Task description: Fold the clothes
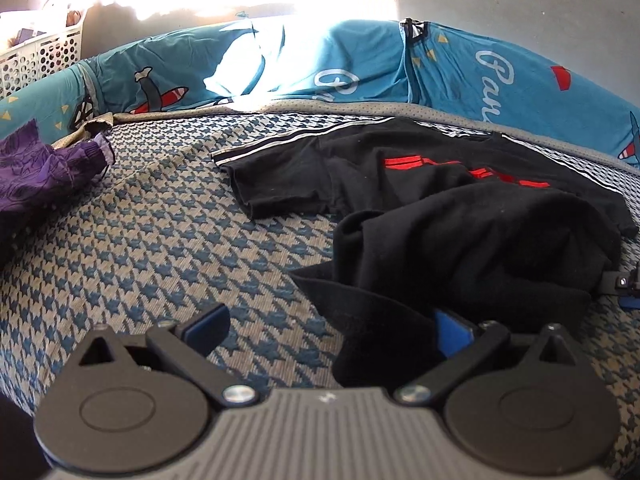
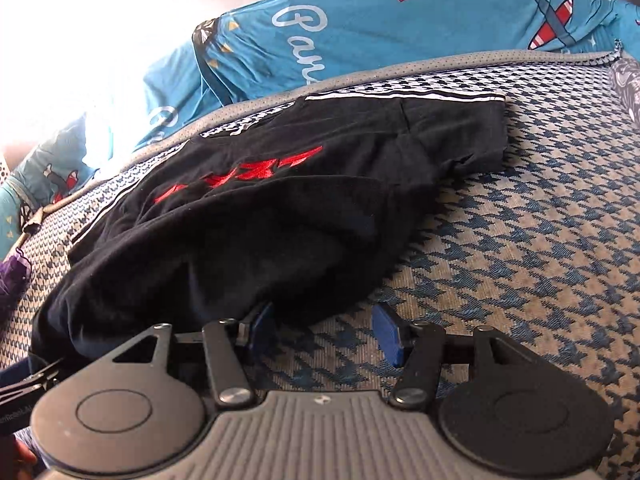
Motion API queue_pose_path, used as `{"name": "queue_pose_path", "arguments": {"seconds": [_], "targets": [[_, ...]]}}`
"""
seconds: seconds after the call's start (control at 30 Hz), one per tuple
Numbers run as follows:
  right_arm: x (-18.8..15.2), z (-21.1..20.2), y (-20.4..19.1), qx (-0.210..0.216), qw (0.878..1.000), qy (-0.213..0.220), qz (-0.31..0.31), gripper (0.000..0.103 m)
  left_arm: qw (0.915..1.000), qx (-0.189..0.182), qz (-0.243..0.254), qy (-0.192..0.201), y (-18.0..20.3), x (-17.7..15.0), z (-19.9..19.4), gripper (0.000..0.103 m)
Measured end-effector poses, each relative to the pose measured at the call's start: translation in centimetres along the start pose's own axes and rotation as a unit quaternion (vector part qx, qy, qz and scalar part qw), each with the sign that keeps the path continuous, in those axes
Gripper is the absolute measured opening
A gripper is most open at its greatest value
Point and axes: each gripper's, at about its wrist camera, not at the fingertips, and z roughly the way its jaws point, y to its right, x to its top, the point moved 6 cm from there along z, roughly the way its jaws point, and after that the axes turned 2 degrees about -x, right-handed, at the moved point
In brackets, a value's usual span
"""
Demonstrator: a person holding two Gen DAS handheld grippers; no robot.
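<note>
A black T-shirt (image 1: 460, 216) with red print and white shoulder stripes lies crumpled on the houndstooth bed cover (image 1: 160, 240). Its lower part is bunched up toward me, and one sleeve is spread to the left. My left gripper (image 1: 328, 332) is open at the shirt's near hem, with black cloth lying over its right pad (image 1: 450, 330). In the right wrist view the same T-shirt (image 2: 260, 216) fills the middle. My right gripper (image 2: 324, 332) is open at the hem's right end, and cloth drapes over its left pad (image 2: 260, 326). The right gripper (image 1: 620, 284) also peeks in at the left wrist view's edge.
A purple garment (image 1: 40, 176) lies at the bed's left side. Teal printed bedding (image 1: 360, 68) is rolled along the far edge, with a white perforated basket (image 1: 40, 56) behind it on the left. A black-and-white patterned cloth (image 2: 628, 84) sits at the far right.
</note>
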Motion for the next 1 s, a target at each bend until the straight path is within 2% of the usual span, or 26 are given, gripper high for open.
{"name": "queue_pose_path", "arguments": {"seconds": [0.23,0.3,0.37,0.43,0.63,0.83,1.0], "targets": [[0.3,1.2,-1.5,0.006,0.999,0.039,0.0,0.053,0.9994,0.016,-0.028,-0.007,-1.4,0.1,0.9,0.103],[0.3,1.5,-2.0,0.003,0.999,0.046,-0.002,0.043,0.9993,0.017,-0.034,-0.009,-1.6,0.1,1.1,0.103],[0.4,1.9,-2.3,0.007,0.999,0.047,0.001,0.013,0.9991,0.017,-0.038,-0.011,-1.7,0.1,1.2,0.103],[0.4,2.1,-2.2,0.008,0.999,0.046,0.012,0.007,0.9992,0.02,-0.033,-0.008,-1.5,0.2,1.2,0.103],[1.4,-0.4,-1.5,0.026,0.996,0.066,0.058,0.005,0.9995,0.023,-0.022,0.003,-1.3,0.6,0.6,0.103],[2.9,-7.1,0.1,0.06,0.984,0.142,0.088,0.005,0.9996,0.019,-0.015,0.015,-1.1,0.9,-0.3,0.103],[2.9,-10.3,2.3,0.071,0.973,0.173,0.134,0.004,0.9996,0.008,0.0,0.025,-0.4,0.9,-1.3,0.103]]}}
